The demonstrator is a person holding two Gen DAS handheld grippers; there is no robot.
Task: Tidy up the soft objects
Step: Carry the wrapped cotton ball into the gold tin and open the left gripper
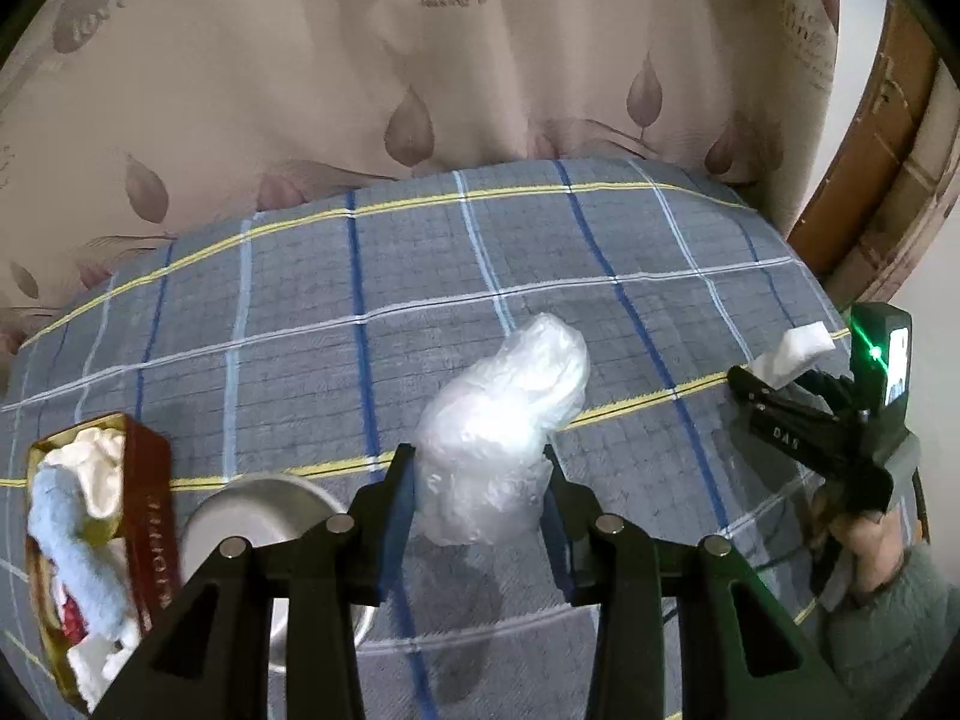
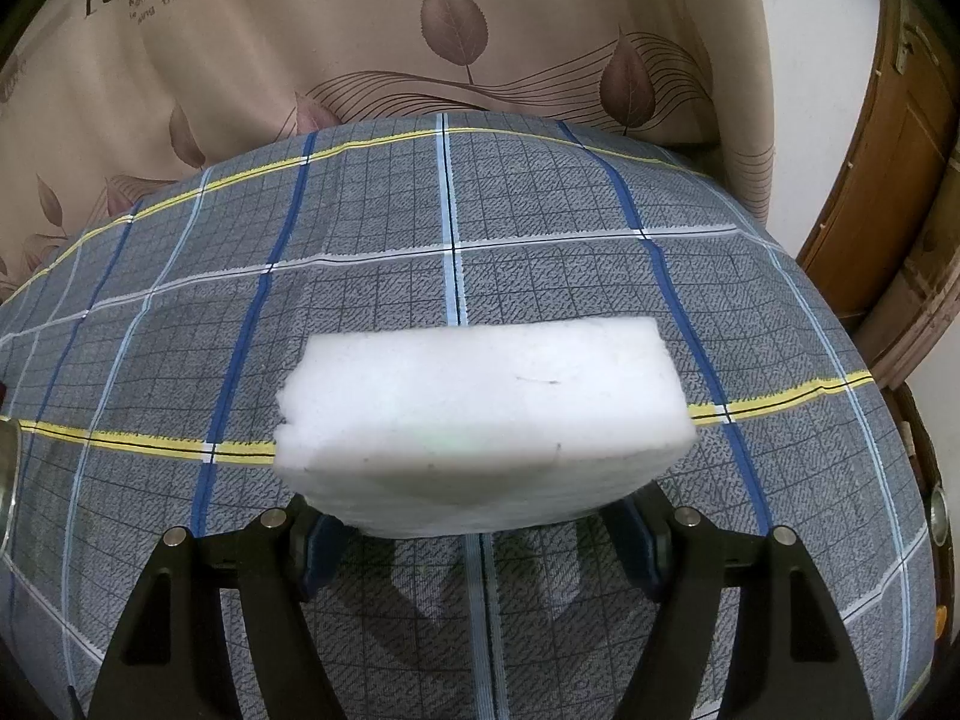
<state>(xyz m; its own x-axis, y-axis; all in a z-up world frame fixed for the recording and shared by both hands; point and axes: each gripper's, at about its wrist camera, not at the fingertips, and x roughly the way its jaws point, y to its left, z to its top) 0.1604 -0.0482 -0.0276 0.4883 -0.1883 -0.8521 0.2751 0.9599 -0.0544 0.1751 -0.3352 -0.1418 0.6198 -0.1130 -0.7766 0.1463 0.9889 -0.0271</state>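
A box (image 1: 90, 546) lies left of a bowl (image 1: 264, 510) on the bedspread (image 1: 300, 312).

A checked blue-grey bedspread (image 1: 540, 252) carries a red box (image 1: 153, 516) and a metal bowl (image 1: 264, 510).

Curtain (image 2: 252, 60), right wrist view, upper left: dark print, a large "Ro", then smaller lines reading roughly "But who the", "NothingThe sad is", "through"; the rest is blurred.

Same curtain (image 1: 270, 60), left wrist view, top middle: cropped large letters, unreadable; fragments below, about "leaves".

Right gripper (image 1: 780, 384), on its black finger: "DAS".

Red box (image 1: 153, 516), left edge of the bed: gold lettering along its side, too blurred to read.
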